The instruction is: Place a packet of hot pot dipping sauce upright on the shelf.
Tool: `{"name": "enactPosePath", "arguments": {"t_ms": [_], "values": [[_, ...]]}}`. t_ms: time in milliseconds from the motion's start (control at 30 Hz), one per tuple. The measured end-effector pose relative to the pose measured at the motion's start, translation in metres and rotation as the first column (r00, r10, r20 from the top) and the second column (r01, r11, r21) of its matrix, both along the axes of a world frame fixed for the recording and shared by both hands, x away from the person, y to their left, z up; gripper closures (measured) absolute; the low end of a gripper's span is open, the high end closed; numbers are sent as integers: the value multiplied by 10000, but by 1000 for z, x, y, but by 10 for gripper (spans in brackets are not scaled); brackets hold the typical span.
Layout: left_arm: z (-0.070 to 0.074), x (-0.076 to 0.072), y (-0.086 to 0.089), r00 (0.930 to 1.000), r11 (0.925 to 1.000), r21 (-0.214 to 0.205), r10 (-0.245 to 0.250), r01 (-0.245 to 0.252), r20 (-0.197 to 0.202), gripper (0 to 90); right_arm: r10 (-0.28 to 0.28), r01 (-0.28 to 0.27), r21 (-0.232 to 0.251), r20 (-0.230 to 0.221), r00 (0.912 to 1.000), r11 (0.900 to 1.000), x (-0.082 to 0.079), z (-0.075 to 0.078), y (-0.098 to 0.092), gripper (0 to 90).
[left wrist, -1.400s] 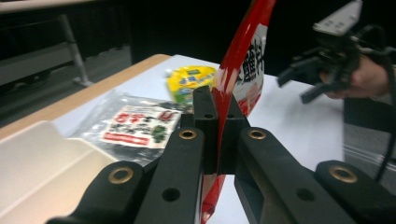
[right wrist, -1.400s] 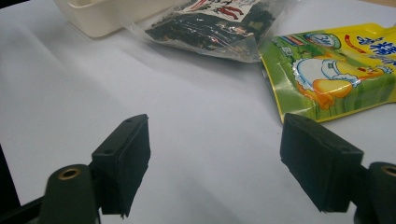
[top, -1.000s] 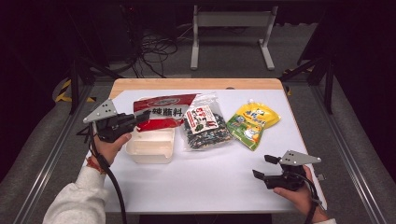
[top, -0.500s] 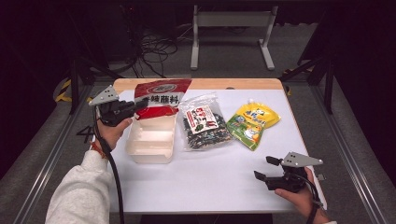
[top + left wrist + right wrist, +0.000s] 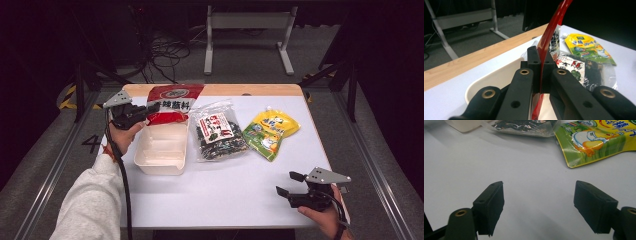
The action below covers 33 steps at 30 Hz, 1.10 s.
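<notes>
While my left gripper [image 5: 145, 111] has its jaws pinched flat on the edge of the red packet [image 5: 172, 102], the packet hangs out over the far end of the white tray [image 5: 160, 150], lifted clear of the table [image 5: 225, 195] on its near side as far as I can judge from the high view. In the left gripper view the red film [image 5: 550, 30] rises edge-on from between my jaws, curling upward, and that is where the trouble sits: I'm holding a thin slippery strip, so a quick swing or a twist of the wrist could let it slide out, or fold it so it lands half on the tray's rim instead of inside. The seaweed bag [image 5: 219, 136] lies just beside the tray on its right, close enough that a sagging corner of the packet could drag across it and shove it. Over on the other side, my right gripper [image 5: 290, 184] waits low near the front right corner of the table with its jaws spread wide and nothing in them; the right gripper view shows bare white surface between them and the yellow-green pouch [image 5: 596, 140] beyond. Room is good there: the whole front middle of the table is open. On my left it's tighter, with the table's left edge near my hand and the wooden far edge [image 5: 474, 58] just past the tray.
</notes>
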<state>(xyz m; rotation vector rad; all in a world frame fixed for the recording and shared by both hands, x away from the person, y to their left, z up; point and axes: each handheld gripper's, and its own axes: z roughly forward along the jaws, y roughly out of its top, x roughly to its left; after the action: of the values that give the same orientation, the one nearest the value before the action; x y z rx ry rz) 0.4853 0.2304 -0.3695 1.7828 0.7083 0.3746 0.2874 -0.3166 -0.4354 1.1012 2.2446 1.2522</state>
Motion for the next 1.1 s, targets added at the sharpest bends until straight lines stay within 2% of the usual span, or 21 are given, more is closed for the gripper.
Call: {"name": "enactPosePath", "arguments": {"t_ms": [133, 200, 367, 533, 600, 733, 833, 867, 900, 967, 1067, 1100], "values": [[-7, 7, 2, 10000, 9998, -173, 21, -21, -20, 899, -79, 79, 82, -44, 10000, 9999, -4, 0, -2, 243], [-10, 10, 2, 9999, 9999, -138, 10, -12, -131, 900, -63, 64, 32, -56, 10000, 10000, -5, -1, -1, 242], [-16, 15, 0, 9997, 9997, -38, -233, 233, -117, 899, 104, -105, -112, -79, 9999, 9999, -9, -1, 0, 244], [-24, 22, -3, 9993, 9994, 340, -93, 106, -361, 899, 285, -286, -244, -22, 9996, 9993, -12, 0, 4, 244], [-27, 24, -3, 9987, 9995, 290, -69, 84, -511, 898, 334, -335, -286, -26, 9994, 9990, -13, 0, 5, 244], [-28, 25, -4, 9985, 9994, 336, -107, 126, -545, 897, 423, -425, -310, -58, 9991, 9986, -13, 1, 6, 245], [-28, 25, -3, 9982, 9975, 708, 67, -24, -601, 896, 472, -474, -334, -48, 9989, 9983, -14, 1, 8, 246], [-29, 26, -1, 9979, 9980, 630, 72, -31, -649, 894, 483, -485, -360, -58, 9988, 9982, -13, 1, 8, 246], [-30, 26, 0, 9967, 9984, 560, 61, -16, -810, 885, 496, -498, -370, -66, 9987, 9981, -13, 1, 8, 247], [-32, 27, 1, 9955, 9977, 682, 108, -43, -945, 844, 509, -513, -387, -109, 9986, 9979, -12, 0, 8, 247], [-33, 26, 4, 9944, 9979, 638, 200, -134, -1036, 798, 491, -496, -415, -133, 9987, 9979, -11, 0, 8, 246], [-32, 25, 7, 9953, 9979, 630, 197, -137, -949, 801, 513, -518, -409, -137, 9986, 9978, -11, 0, 8, 247]]}}
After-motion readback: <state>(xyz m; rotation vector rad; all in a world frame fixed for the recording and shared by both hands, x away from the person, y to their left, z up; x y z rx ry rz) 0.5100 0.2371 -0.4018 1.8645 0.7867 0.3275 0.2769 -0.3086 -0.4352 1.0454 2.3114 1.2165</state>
